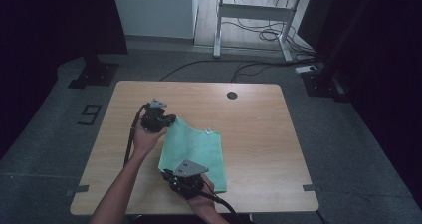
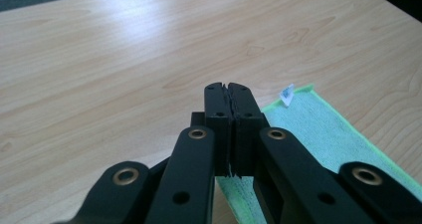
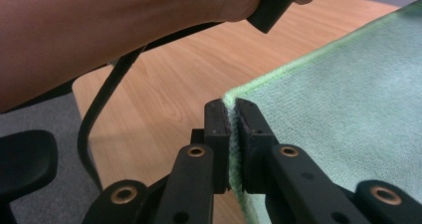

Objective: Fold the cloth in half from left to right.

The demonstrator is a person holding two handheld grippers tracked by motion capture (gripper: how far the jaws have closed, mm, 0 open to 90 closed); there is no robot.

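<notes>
High view: lay flat near the middle of the table (image 1: 259,134), as a green cloth (image 1: 194,147), long side running away from the person, small white tag (image 1: 209,131) at the far right corner. Looked folded, though hard to say for sure. Judged light, limp and soft, with a napped weave that should not slip between pads. No stiffness to count on: lifted at one point, would sag and drape; lifted at two corners of one side, should hang as a sheet. Best taken at corners or along the hemmed edge, where layers bunch and give the pads something to bite.

Had its near left corner pinched by the right gripper (image 1: 166,173). Confirmed in the right gripper view: jaws of the right gripper (image 3: 232,107) pressed together with the green hem of the cloth (image 3: 338,99) caught between them.

Sat at the far left corner, the left gripper (image 1: 171,120). Seen in the left gripper view with jaws pressed together (image 2: 230,92), over bare wood, cloth (image 2: 318,129) just beside and below, tag (image 2: 287,94) to the right. Could not tell whether any fabric was caught there.

Farther out: a round hole (image 1: 232,95) near the far edge.
</notes>
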